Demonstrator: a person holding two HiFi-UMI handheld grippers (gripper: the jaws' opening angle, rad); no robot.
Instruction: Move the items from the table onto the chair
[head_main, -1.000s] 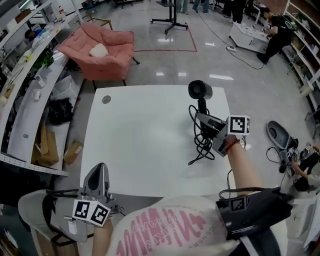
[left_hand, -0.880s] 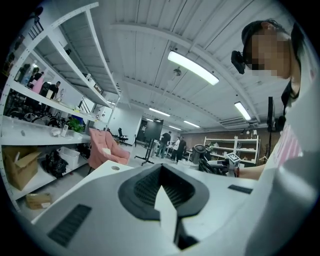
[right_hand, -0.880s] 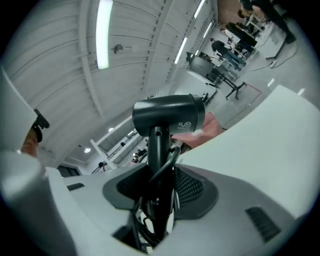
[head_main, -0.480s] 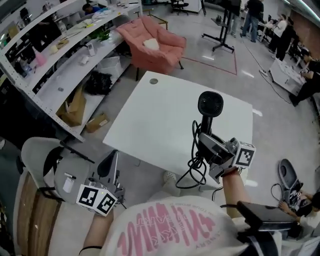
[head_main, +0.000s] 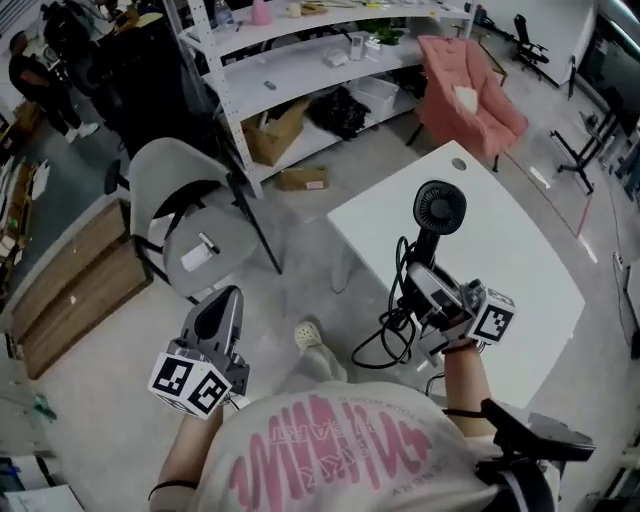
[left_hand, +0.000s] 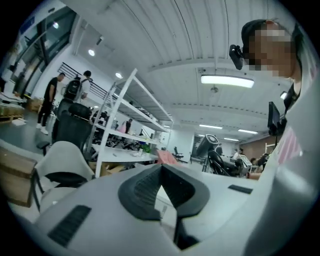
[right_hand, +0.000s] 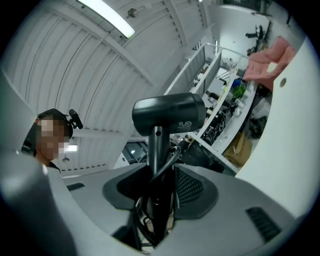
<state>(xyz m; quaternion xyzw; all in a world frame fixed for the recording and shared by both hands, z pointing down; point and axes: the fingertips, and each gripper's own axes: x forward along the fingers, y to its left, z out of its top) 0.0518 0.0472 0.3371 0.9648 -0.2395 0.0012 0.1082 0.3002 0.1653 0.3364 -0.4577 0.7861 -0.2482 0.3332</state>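
The right gripper (head_main: 428, 286) is closed on the handle of a black hair dryer (head_main: 440, 209). Its own view shows both pads pressed against the handle, with the cord bunched between them. In the head view the dryer sits right of centre, over the left edge of the white table (head_main: 520, 250), with its round head pointing toward the top of the frame. Its black cord (head_main: 385, 338) hangs in loops over the floor (head_main: 300, 270) beside the table.

The left gripper (head_main: 222, 303), at lower left, has its jaws drawn together at the tips with nothing between them. It is over bare grey floor.

The pale grey chair (head_main: 185, 190) stands at upper left, well apart from the table, and a small white object (head_main: 203, 246) lies on its seat. Behind it, white shelving (head_main: 300, 55) runs along the top of the frame, with cardboard boxes (head_main: 272, 135) beneath. A pink armchair (head_main: 470, 85) stands at upper right, beyond the table's far corner. Wooden panels (head_main: 70, 285) lie along the left edge, and a light shoe (head_main: 312, 337) shows near the bottom centre.
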